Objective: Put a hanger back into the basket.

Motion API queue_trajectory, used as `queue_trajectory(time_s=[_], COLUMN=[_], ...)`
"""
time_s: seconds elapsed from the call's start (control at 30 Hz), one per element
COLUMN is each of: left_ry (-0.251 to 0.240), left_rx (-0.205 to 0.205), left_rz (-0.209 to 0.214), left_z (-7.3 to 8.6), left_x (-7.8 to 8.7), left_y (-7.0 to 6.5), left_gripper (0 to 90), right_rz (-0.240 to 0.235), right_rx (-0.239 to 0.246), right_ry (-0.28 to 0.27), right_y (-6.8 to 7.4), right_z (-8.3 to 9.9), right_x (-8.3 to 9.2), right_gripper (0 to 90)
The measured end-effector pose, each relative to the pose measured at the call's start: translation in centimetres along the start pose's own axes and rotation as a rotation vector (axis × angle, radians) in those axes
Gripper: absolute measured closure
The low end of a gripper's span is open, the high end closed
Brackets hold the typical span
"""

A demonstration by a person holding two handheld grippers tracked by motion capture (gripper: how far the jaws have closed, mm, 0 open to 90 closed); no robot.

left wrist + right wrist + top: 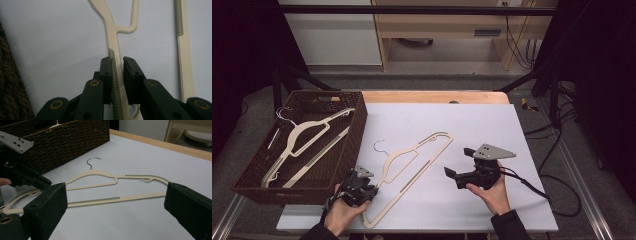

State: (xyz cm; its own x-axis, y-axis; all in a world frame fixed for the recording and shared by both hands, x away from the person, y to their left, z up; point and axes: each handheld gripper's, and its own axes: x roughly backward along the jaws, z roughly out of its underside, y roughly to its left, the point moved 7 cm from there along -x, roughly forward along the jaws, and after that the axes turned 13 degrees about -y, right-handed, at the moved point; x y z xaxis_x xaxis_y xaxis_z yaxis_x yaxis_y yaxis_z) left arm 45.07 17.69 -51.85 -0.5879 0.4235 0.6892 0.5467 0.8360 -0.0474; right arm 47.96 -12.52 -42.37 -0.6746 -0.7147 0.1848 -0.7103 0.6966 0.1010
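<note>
No writing is legible. The cream hanger (412, 167) lies on the white counter (492, 125), and the left hand-held gripper (364, 192) clamps its shoulder arm at seven o'clock. The right hand-held gripper (458, 172) hovers released at four o'clock. The wicker basket (357, 130), at nine o'clock, holds another hanger (304, 137).

Count of items on my table.
Two flat cream plastic coat hangers (412, 160) (304, 145), one dark brown woven wicker basket (354, 137), and my two black tongs (362, 189) (459, 167).
</note>
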Motion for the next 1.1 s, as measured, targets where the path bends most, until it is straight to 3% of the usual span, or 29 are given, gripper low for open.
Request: queue_trajectory(time_s=[0.07,0.17,0.27,0.43,0.63,1.1], left_ry=[-0.015,-0.019,-0.019,-0.024,-0.035,-0.181], left_rx=[0.016,-0.012,-0.002,-0.027,-0.033,-0.102], left_rz=[0.005,-0.035,-0.037,-0.058,-0.055,-0.097], left_z=[0.2,0.3,0.3,0.3,0.1,-2.5], left_x=[0.0,0.0,-0.1,-0.1,0.1,3.5], left_y=[-0.2,-0.4,-0.4,-0.4,-0.2,-0.3], left_gripper=[72.0,71.0,71.8,78.2,78.9,79.1], right_rz=[-0.003,0.001,0.001,0.003,-0.024,-0.098], right_rx=[-0.001,0.001,-0.006,-0.013,-0.016,-0.046], right_ry=[-0.004,-0.003,-0.004,-0.003,0.02,0.038], right_y=[0.0,0.0,0.0,0.0,0.9,3.8], right_z=[-0.1,-0.1,-0.1,-0.2,-0.1,0.0], right_x=[0.1,0.2,0.0,-0.8,-3.6,-10.5], right_gripper=[5.0,5.0,5.1,5.4,5.8,10.2])
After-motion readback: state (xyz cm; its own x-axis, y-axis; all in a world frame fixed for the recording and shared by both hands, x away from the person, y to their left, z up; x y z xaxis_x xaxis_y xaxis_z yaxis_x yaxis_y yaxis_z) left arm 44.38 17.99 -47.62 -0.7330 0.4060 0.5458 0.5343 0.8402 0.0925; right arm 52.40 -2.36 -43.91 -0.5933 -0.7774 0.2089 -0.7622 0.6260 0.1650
